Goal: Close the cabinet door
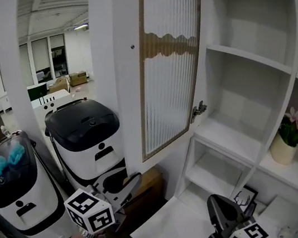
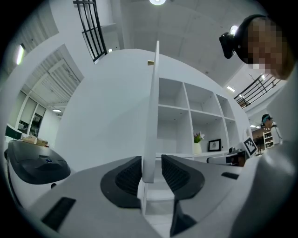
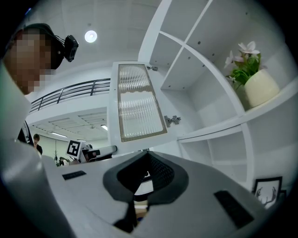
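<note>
Straddling the thin edge of the upright cabinet door, a detail only its own view shows, the left hand-held gripper gapes wide. The head view shows the door swung outward. The right hand-held gripper is pinched together, empty.

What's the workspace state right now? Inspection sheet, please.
Surface: white cabinet ledge below the shelves.
Job's things: cabinet door with a ribbed glass panel, standing open; hinge exposed.
Clutter: potted flower on a shelf; framed picture lower down.
Grippers: left gripper jaws apart, the door's free edge between them; right gripper jaws together, holding nothing.
Cables: nothing seen.
Surroundings: white machines with black tops left of the cabinet.
</note>
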Available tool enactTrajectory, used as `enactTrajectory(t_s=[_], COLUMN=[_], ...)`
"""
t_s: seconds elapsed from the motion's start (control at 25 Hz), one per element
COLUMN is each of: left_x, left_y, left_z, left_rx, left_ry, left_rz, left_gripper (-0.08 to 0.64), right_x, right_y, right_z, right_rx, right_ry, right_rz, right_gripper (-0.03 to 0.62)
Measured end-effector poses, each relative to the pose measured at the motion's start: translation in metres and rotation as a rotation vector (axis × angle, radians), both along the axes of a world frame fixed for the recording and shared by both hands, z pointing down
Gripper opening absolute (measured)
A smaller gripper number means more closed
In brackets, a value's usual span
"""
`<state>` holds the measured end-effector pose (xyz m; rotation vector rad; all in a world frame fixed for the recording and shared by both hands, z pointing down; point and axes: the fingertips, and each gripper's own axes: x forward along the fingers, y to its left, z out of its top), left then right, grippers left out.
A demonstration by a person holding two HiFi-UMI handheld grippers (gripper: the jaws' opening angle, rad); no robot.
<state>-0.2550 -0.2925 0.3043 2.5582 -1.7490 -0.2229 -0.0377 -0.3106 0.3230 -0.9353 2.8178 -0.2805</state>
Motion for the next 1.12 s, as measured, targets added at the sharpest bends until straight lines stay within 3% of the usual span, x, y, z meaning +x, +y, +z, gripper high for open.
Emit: enactTrajectory(t_s=[1.12], left_x=[0.047], left_y=[0.008], left_z=[-0.002], left_rx=[-0.004], left_ry=[-0.007], left_rz=[0.12], left_gripper=[0.106], right_x=[0.004], right_y=[0.007], right_z=[-0.016], right_rx=[0.03], right_ry=[0.011], right_rz=[0.009], right_gripper=[0.005])
